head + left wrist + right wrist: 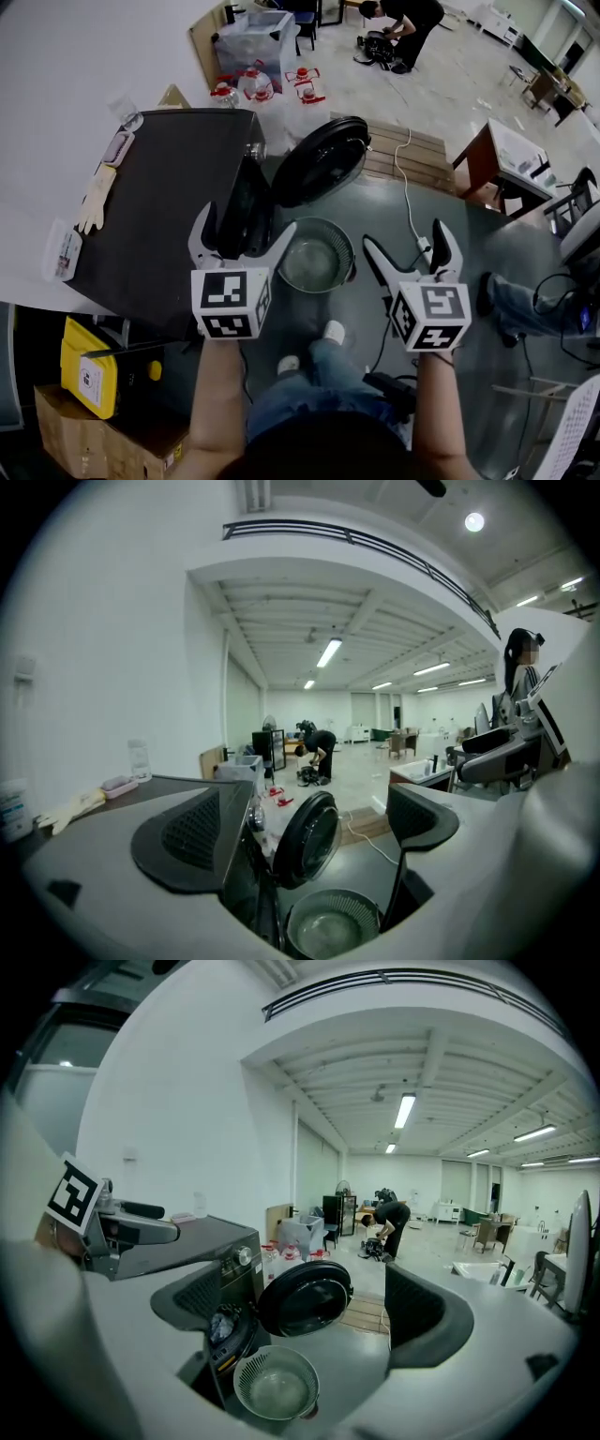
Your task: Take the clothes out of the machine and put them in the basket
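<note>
The black washing machine (169,197) stands with its round door (321,159) swung wide open. On the floor in front of it sits a pale, round, slotted basket (319,221), with nothing inside. A bundle of clothes (222,1326) shows in the drum opening, light against the dark. The left gripper (246,225) and right gripper (405,239) hover above, both with jaws spread and nothing between them.

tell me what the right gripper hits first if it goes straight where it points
Likely nothing near: the right gripper, jaws apart, seems to point level, passing over the basket and the open washing machine door toward far floor. Depth is unclear.
</note>
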The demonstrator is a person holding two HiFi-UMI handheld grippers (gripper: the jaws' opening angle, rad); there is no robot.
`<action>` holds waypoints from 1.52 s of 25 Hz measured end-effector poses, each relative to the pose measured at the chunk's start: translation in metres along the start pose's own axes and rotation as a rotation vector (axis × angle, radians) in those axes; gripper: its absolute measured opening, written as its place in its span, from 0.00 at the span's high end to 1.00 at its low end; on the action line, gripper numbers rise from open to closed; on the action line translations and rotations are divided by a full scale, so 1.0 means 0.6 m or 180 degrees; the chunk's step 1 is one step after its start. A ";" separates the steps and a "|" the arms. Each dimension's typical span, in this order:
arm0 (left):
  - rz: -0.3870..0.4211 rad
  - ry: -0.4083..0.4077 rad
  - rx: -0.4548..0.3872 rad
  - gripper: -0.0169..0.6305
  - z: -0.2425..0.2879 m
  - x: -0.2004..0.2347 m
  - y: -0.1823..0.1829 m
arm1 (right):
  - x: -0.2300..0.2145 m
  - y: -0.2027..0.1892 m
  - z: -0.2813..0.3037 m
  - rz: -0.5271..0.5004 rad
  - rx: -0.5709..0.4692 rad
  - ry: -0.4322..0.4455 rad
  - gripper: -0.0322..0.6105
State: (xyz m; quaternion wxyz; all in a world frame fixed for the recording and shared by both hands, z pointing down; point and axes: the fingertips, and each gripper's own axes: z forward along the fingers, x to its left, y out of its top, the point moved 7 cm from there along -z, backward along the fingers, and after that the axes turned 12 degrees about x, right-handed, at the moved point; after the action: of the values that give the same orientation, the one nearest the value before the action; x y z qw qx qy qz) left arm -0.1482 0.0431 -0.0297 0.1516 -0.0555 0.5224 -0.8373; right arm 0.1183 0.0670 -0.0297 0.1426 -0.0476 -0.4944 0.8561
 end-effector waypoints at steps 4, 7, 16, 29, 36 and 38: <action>-0.0011 0.0009 0.0118 0.12 0.052 -0.017 -0.001 | -0.051 -0.010 0.038 0.0138 0.0083 0.0077 0.13; -0.0067 0.0068 0.0242 0.12 0.085 -0.024 -0.012 | -0.083 -0.021 0.067 0.0189 0.0177 0.0121 0.13; -0.0219 0.0224 0.0600 0.12 0.157 -0.045 -0.046 | -0.131 -0.053 0.147 0.0209 0.0459 0.0333 0.13; -0.0242 0.0054 0.1130 0.12 0.229 -0.062 -0.153 | -0.127 -0.147 0.218 0.0109 0.0995 0.0515 0.13; -0.0214 -0.0103 0.1329 0.12 0.269 -0.054 -0.227 | -0.111 -0.203 0.272 0.0300 0.1068 0.0456 0.13; -0.0116 -0.0188 0.1382 0.12 0.286 -0.056 -0.250 | -0.103 -0.225 0.292 0.0353 0.1106 0.0463 0.13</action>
State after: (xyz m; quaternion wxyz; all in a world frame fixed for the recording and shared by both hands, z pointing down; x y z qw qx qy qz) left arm -0.1025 -0.0323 0.1834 0.1600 -0.0555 0.3240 -0.9308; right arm 0.1647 -0.0338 0.1714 0.1366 -0.1111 -0.3242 0.9295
